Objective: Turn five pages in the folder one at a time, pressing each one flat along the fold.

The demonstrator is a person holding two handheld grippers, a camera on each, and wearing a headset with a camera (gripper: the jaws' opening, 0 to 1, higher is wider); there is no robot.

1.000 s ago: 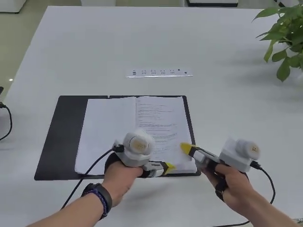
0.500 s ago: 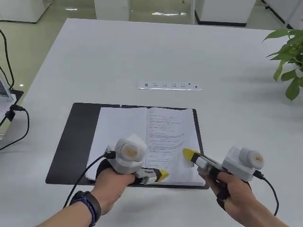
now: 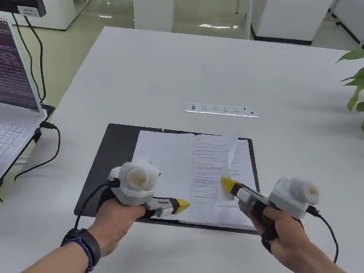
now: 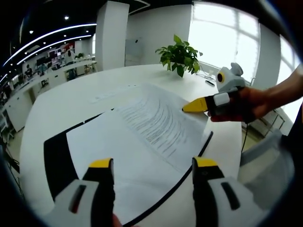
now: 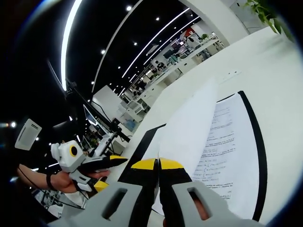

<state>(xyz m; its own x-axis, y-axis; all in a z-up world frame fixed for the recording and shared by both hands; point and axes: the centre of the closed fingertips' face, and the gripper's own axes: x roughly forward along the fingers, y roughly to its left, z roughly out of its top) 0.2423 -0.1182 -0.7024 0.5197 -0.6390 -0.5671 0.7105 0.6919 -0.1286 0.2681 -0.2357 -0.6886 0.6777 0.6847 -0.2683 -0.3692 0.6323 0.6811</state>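
Folder (image 3: 105,170) laid open on tabletop (image 3: 170,68). One page (image 3: 211,165) gripped in clenched jaws of right gripper (image 3: 228,183), raised, judged mid-turn, not yet pressed. Left gripper (image 3: 181,205) jaws released, empty. Completed count undeterminable.

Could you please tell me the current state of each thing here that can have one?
folder: open, lying flat.
lifted page: raised off the right-hand pages, curved.
right gripper: shut on the lifted page.
left gripper: open, holding nothing.
laptop: lid open, screen lit.
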